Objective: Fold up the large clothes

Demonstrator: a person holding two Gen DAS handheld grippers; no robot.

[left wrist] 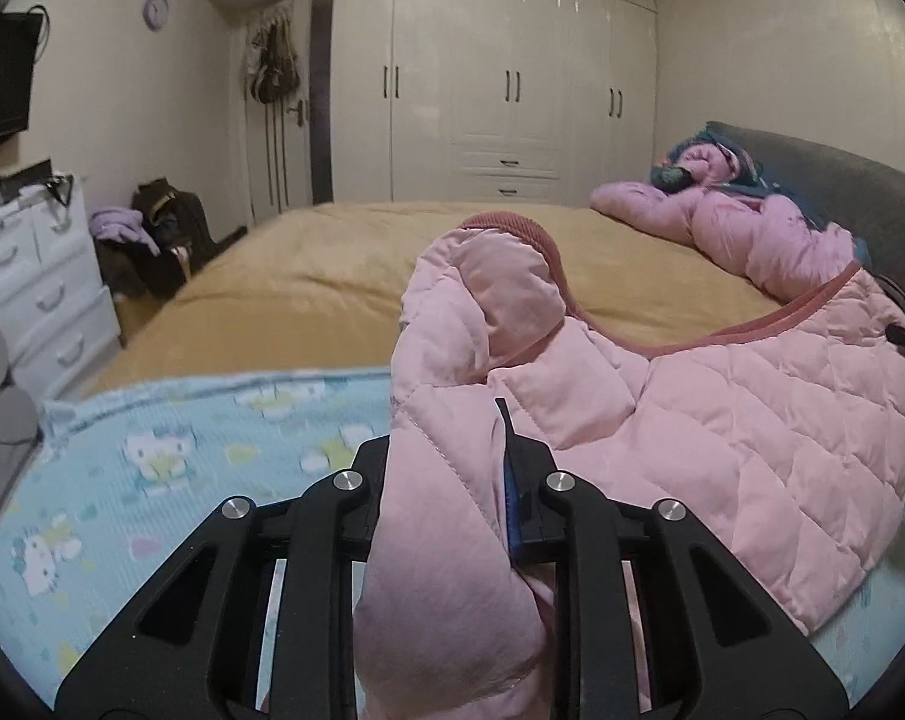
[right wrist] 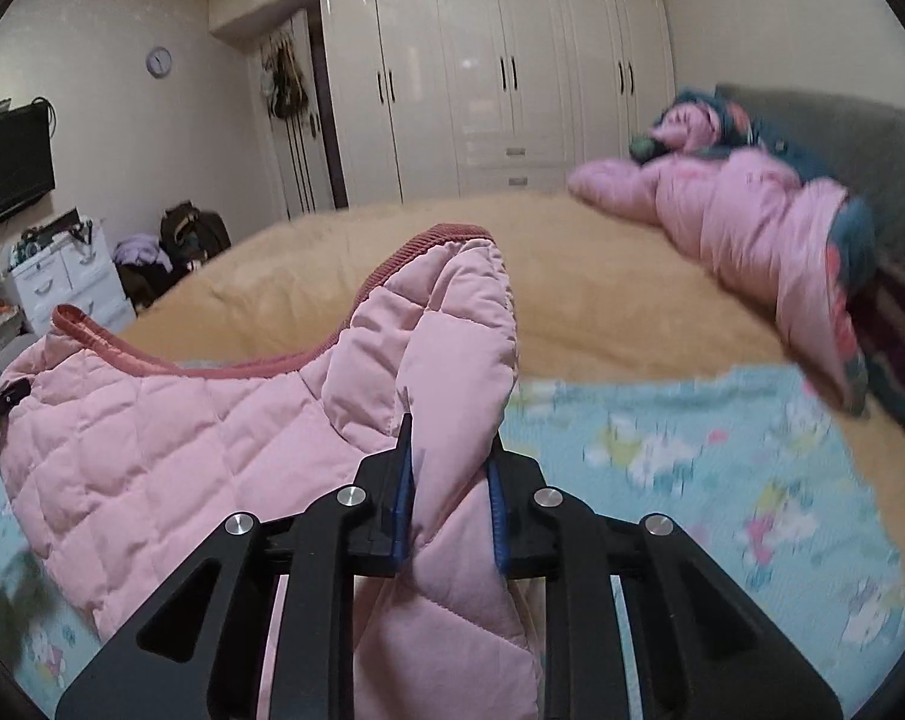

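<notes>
The coat (left wrist: 752,420) is held at two points along one edge, each point bunched into a thick wad between a gripper's jaws. The left gripper (left wrist: 446,480) is clamped on the fabric, with the padded cloth filling the gap between its fingers and spilling back toward the camera. The right gripper (right wrist: 452,468) is likewise clenched on a fold of the same coat, its blue pads (right wrist: 404,492) pressing either side of the wad. Judged from the spread between the two holds, the purpose is to stretch and lift the edge so the coat can be laid flat or doubled over; the fold itself does not look begun.

The coat is pink, quilted in diamond stitching, puffy, with a darker ribbed trim (left wrist: 782,315) running along the sagging edge between the grips. Its body hangs slack in a shallow curve and partly rests on the blue printed sheet (left wrist: 170,468) at the near side of the bed.

Beyond the sheet lies a tan blanket (left wrist: 332,276). A second pink garment (left wrist: 752,234) sits heaped at the grey headboard (left wrist: 842,180), well apart from the work. White wardrobes (left wrist: 500,90) line the far wall.
</notes>
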